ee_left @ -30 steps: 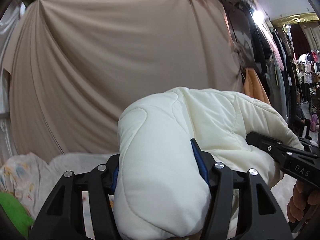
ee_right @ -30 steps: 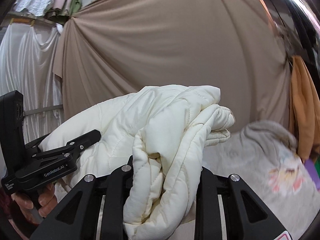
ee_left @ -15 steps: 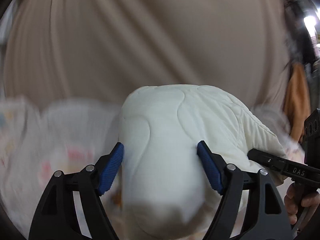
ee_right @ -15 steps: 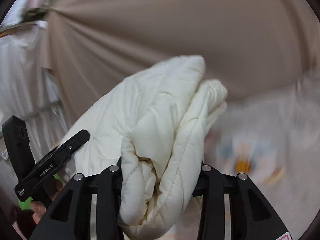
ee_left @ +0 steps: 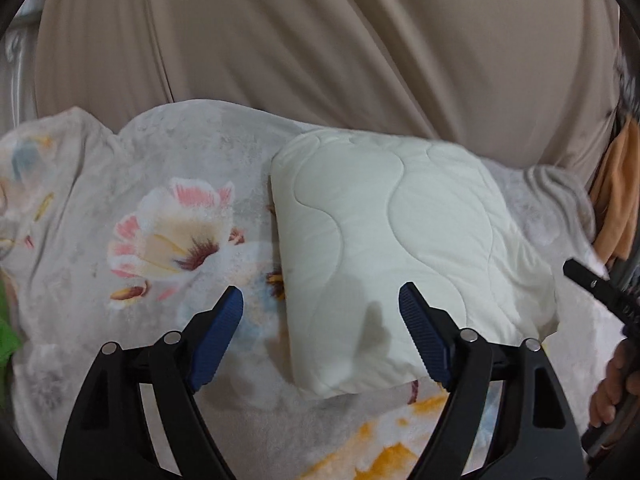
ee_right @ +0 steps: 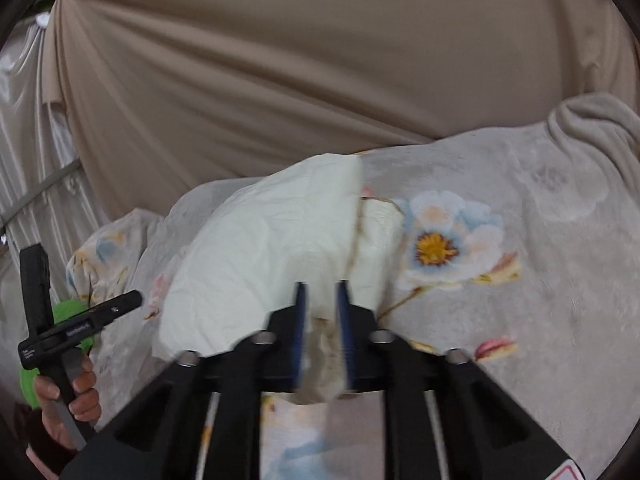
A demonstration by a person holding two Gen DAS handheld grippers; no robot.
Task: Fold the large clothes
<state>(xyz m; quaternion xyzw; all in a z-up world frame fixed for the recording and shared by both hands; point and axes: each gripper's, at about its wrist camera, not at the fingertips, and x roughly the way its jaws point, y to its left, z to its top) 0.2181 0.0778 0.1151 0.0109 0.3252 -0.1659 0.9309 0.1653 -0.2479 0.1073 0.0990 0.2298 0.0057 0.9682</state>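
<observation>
The cream quilted garment lies folded into a thick pad on the floral blanket. My left gripper is open and empty just above its near left edge, blue pads apart. In the right wrist view the garment lies on the blanket. My right gripper has its jaws close together, with a fold of the cream fabric between the blue pads at the garment's near edge. The view there is blurred.
A tan cloth hangs as a backdrop behind the blanket. An orange garment hangs at the right. A green object lies at the blanket's left edge. The other gripper's handle shows at left.
Both grippers lowered the folded garment from the air onto the blanket. My left gripper opened and let go of it. My right gripper stays closed on a fold.
</observation>
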